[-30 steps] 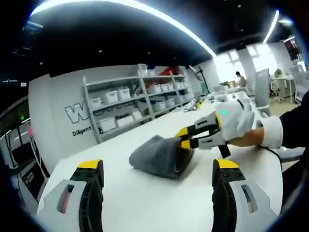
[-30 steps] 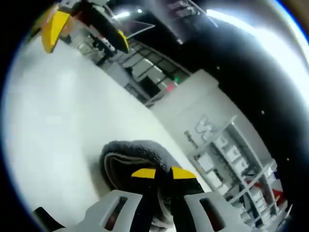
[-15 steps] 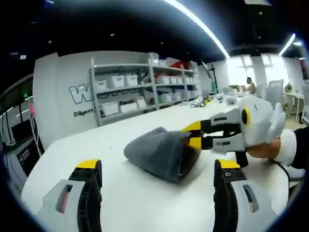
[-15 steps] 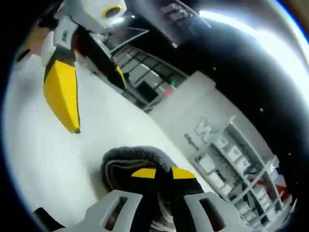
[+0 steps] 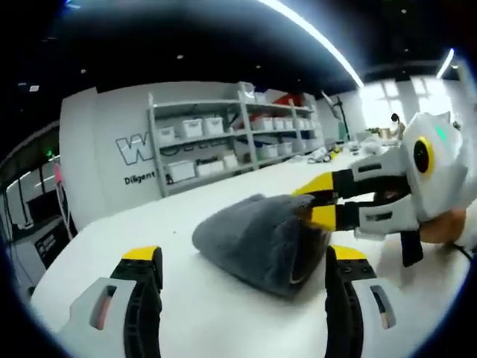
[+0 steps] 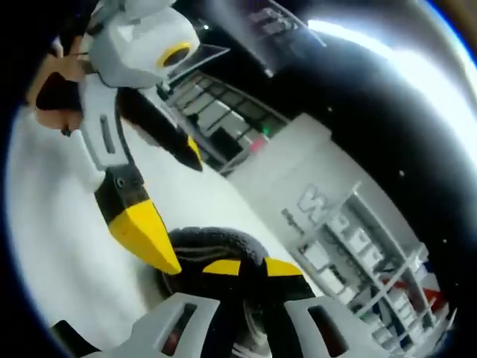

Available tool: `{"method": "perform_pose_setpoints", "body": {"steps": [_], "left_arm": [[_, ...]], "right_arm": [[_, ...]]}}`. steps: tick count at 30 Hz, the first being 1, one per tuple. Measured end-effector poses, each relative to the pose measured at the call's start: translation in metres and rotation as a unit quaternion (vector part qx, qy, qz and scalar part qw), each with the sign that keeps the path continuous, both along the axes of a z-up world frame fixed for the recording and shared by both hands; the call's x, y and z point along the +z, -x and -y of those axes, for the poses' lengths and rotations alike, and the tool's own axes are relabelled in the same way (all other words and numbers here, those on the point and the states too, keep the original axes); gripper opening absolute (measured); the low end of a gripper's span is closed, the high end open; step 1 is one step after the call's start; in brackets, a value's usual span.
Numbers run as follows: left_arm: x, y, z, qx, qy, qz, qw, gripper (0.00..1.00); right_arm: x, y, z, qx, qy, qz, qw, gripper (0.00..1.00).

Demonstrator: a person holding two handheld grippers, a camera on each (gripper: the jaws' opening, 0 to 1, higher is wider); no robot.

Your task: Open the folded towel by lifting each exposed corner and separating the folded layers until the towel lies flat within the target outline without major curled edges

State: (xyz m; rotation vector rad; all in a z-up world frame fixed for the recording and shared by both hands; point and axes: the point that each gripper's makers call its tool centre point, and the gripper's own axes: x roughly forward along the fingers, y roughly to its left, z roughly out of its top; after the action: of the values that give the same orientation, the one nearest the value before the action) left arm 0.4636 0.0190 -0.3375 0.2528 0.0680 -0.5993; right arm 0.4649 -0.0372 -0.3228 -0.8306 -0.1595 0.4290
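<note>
towel: folded grey terry towel (image 5: 257,239) on the white table (image 5: 201,313)
left gripper (image 5: 242,280): jaws spread, near the towel
right gripper (image 6: 252,267): pinching the towel's right edge

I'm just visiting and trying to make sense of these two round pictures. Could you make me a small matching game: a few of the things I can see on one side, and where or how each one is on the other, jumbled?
Things:
1. towel
2. left gripper
3. right gripper
4. shelving unit

States:
A. jaws wide apart, either side of the towel
B. against the far wall, holding white bins
C. grey, folded in a bundle on the white table
D. jaws closed on the towel's edge

Pairs: 1-C, 2-A, 3-D, 4-B
</note>
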Motion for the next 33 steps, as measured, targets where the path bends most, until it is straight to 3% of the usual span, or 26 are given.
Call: {"method": "perform_pose_setpoints", "body": {"steps": [9,11,16,24,33], "left_arm": [[-0.008,-0.012,0.004,0.002,0.005,-0.006,1.0000,0.84],[-0.008,-0.013,0.010,-0.021,0.040,-0.016,0.9989,0.83],[-0.017,-0.020,0.009,-0.008,0.007,-0.008,0.9999,0.78],[-0.028,-0.031,0.014,0.000,-0.015,-0.014,0.9998,0.72],[-0.034,-0.036,0.021,0.002,-0.009,-0.024,0.9997,0.70]], "right_arm": [[0.003,0.002,-0.003,0.004,0.002,0.008,1.0000,0.03],[0.003,0.002,-0.003,0.004,0.000,0.007,1.0000,0.03],[0.005,0.002,-0.004,0.002,0.017,0.020,0.9997,0.03],[0.006,0.003,-0.008,0.000,0.041,0.037,0.9984,0.03],[0.007,0.004,-0.011,0.002,0.058,0.049,0.9971,0.03]]}}
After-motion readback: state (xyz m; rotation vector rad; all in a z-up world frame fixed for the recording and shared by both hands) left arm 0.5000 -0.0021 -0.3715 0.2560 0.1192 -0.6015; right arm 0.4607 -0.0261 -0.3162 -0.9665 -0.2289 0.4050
